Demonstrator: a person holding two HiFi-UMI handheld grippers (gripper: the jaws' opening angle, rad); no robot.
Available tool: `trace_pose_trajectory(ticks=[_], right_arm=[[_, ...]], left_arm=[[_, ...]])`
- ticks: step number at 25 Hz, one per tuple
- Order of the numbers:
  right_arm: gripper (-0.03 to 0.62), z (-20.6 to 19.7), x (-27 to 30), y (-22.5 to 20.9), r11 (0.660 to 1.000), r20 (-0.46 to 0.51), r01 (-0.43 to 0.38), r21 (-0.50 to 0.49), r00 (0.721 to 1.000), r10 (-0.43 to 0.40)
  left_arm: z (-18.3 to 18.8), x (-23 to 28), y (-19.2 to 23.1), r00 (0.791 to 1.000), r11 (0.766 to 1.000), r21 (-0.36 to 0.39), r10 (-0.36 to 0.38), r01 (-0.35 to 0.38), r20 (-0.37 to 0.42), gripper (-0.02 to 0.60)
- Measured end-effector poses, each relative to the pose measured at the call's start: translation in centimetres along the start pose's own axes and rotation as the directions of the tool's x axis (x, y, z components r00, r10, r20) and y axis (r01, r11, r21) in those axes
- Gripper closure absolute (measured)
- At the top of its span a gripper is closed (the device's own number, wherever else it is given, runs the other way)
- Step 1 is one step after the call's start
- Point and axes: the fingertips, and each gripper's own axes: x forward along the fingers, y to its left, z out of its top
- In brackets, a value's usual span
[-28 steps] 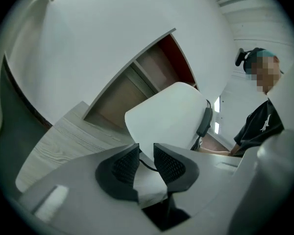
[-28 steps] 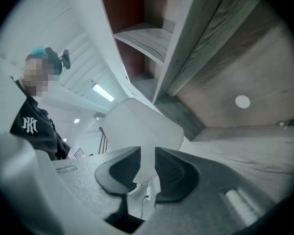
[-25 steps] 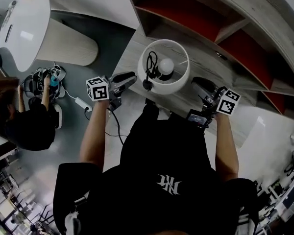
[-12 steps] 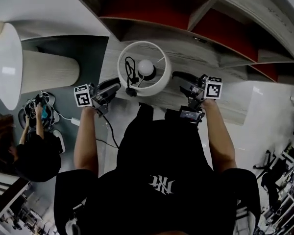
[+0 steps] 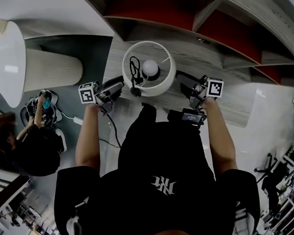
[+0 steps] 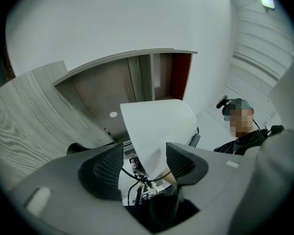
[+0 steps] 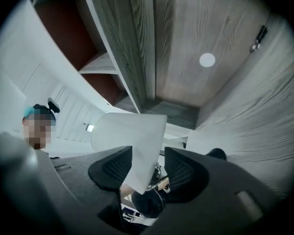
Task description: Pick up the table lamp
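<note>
white table lamp (image 5: 150, 68) upright on the wooden tabletop (image 5: 220, 89) below red-backed shelves (image 5: 152, 9), left tool (image 5: 118, 84) and right tool (image 5: 186, 82) flanking it, both jaws opening wide, shade wall between each pair

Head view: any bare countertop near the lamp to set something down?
Bare wood countertop past the right gripper, plus a strip between lamp shade and red cubbies. Crowded at the shade: left gripper and right flank it, fingers opening, its wall between them.
</note>
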Motion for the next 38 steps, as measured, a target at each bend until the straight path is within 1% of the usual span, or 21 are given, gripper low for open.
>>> trace_pose_trajectory(ticks=[3, 12, 15, 21, 26, 28, 31, 33, 38], right_arm=[[0.398, 0.2, 0.1, 0.2, 1.0, 0.014, -0.016, 0.011, 1.0, 0.015], [0.399, 0.2, 0.8, 0.4, 0.999, 0.01, -0.036, 0.0, 0.999, 0.036], [0.399, 0.3, 0.8, 0.3, 0.999, 0.006, -0.032, -0.01, 0.999, 0.032], [0.401, 0.4, 1.0, 0.4, 0.999, -0.002, -0.031, -0.016, 1.0, 0.031], [0.404, 0.2, 0.7, 0.6, 1.0, -0.012, -0.025, -0.004, 1.0, 0.025], [0.405, 0.1, 0.6, 0.8, 1.0, -0.019, -0.026, -0.004, 0.999, 0.026], [0.411, 0.3, 0.9, 1.0, 0.999, -0.029, -0.032, -0.014, 0.999, 0.032], [0.413, 0.3, 0.9, 1.0, 0.999, -0.04, -0.029, -0.02, 0.999, 0.028], [0.413, 0.4, 0.9, 1.1, 0.999, -0.06, -0.021, -0.03, 0.998, 0.019]], left_arm=[[-0.1, 0.4, 0.1, 1.0, 1.0, -0.007, -0.009, 0.009, -0.001, 0.311], [-0.4, 0.9, 0.1, 1.0, 0.999, -0.03, -0.026, 0.026, -0.01, 0.315], [-0.3, 1.0, 0.0, 0.999, 0.999, -0.018, -0.032, 0.032, -0.014, 0.331], [-0.2, 1.1, -0.8, 0.999, 0.999, -0.007, -0.037, 0.037, -0.009, 0.388], [-0.9, 1.2, -1.4, 0.999, 0.999, -0.024, -0.034, 0.033, -0.017, 0.391], [-0.9, 1.1, -1.4, 1.0, 0.999, -0.03, -0.029, 0.029, -0.003, 0.391], [-0.8, 0.9, -1.4, 0.999, 0.998, -0.052, -0.04, 0.041, 0.028, 0.397], [-1.0, 1.0, -1.5, 0.999, 0.998, -0.044, -0.04, 0.041, 0.022, 0.397], [-0.9, 1.0, -1.6, 1.0, 1.0, -0.007, -0.011, 0.011, 0.005, 0.396]])
